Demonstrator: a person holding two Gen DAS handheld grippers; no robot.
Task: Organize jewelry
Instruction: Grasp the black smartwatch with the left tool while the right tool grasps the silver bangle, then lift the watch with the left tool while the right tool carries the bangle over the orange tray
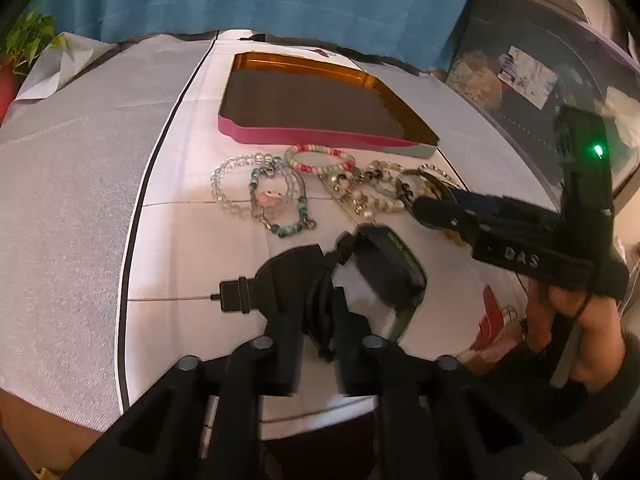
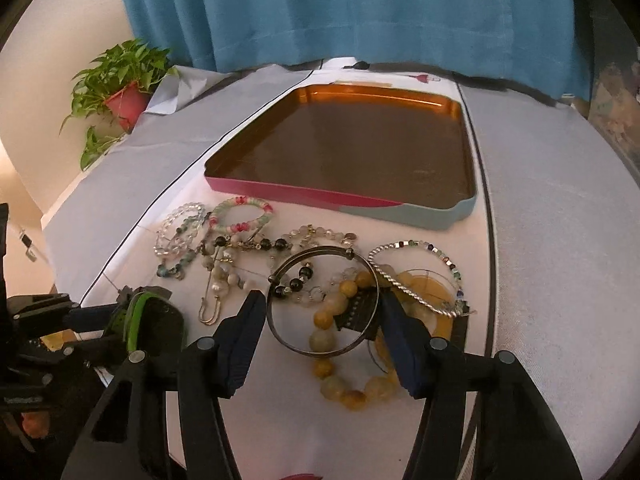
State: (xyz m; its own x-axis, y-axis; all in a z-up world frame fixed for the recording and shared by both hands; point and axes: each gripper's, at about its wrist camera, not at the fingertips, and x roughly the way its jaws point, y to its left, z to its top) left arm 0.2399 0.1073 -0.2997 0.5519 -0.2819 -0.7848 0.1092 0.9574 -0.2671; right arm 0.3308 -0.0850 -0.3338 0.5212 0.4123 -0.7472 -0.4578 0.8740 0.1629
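A pile of bracelets lies on the white cloth in front of a shallow pink-and-blue tray with a brown inside, also in the left wrist view. My right gripper is open, its jaws on either side of a dark metal bangle that lies over a yellow bead bracelet. My left gripper is shut on a black and green watch-like device, held low over the cloth. A pink-green bead bracelet, a clear bead bracelet and a teal charm bracelet lie beyond it.
A silver twisted bracelet and a gold pin lie among the jewelry. A potted plant stands far left. A blue curtain hangs behind. A clear storage bin stands on the right of the table.
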